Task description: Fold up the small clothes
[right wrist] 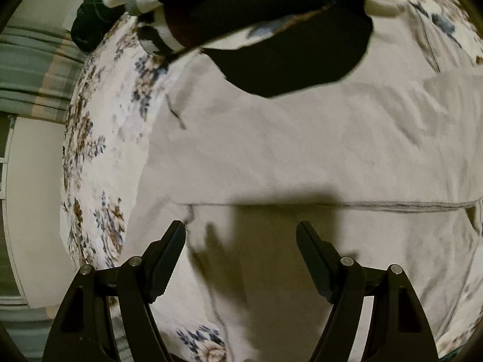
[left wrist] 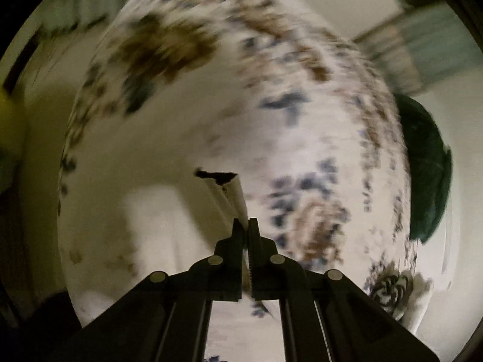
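**Two grippers, one garment: fold in progress**

Spread across most of the floral bedspread (right wrist: pixel 90 150), reaching toward its left edge: pale garment (right wrist: pixel 302 150), flattened for folding, seam running crosswise. Piled at the far left corner, clear of the work: dark and white clothes (right wrist: pixel 271 15), probably awaiting their turn. Poised low over the near hem, jaws spread, nothing between them: right gripper (right wrist: pixel 241 232), apparently ready to take the hem. Pressed together on a narrow cloth edge: left gripper (left wrist: pixel 248 226), fabric drawn taut away from the tips, likely for turning over. Left view heavily blurred.

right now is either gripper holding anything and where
Left gripper is shut on the white garment, pinching a folded edge. Right gripper is open, holding nothing.
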A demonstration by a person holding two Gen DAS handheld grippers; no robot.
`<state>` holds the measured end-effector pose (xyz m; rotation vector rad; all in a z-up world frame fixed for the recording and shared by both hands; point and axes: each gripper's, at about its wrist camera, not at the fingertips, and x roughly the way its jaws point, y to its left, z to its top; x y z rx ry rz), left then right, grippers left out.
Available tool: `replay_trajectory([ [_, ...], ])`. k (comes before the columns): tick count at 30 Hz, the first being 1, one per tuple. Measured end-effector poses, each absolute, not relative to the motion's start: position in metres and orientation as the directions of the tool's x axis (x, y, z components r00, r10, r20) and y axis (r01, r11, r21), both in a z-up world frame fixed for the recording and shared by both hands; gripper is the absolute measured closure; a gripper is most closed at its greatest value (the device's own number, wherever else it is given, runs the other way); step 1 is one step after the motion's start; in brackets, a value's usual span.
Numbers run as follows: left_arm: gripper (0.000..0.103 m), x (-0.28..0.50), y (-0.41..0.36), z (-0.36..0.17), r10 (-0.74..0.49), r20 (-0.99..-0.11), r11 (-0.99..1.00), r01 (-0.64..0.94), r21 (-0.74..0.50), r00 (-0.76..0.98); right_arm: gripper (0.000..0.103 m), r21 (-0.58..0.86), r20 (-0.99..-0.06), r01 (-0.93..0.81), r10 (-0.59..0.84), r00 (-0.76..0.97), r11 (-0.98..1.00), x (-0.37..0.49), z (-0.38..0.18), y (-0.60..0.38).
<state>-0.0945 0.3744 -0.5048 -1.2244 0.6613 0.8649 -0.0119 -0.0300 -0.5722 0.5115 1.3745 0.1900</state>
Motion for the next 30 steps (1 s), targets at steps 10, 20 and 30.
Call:
replay_trajectory([
  [10, 0.102, 0.030, 0.258, -0.377, 0.214, -0.700, 0.596, -0.659, -0.459, 0.681, 0.005, 0.271, -0.951, 0.095, 0.251, 0.178, 0.958, -0.004, -0.566, -0.083],
  [20, 0.102, 0.114, 0.029, -0.341, -0.108, -0.657, 0.851, -0.272, -0.449, 0.746, 0.005, 0.314, -0.933, 0.266, 0.244, 0.263, 0.912, -0.024, -0.551, -0.211],
  [30, 0.102, 0.116, -0.162, -0.411, -0.326, -0.760, 0.928, 0.038, -0.370, 0.563, 0.005, 0.285, -0.948, 0.446, 0.182, 0.260, 0.848, -0.070, -0.568, -0.335],
])
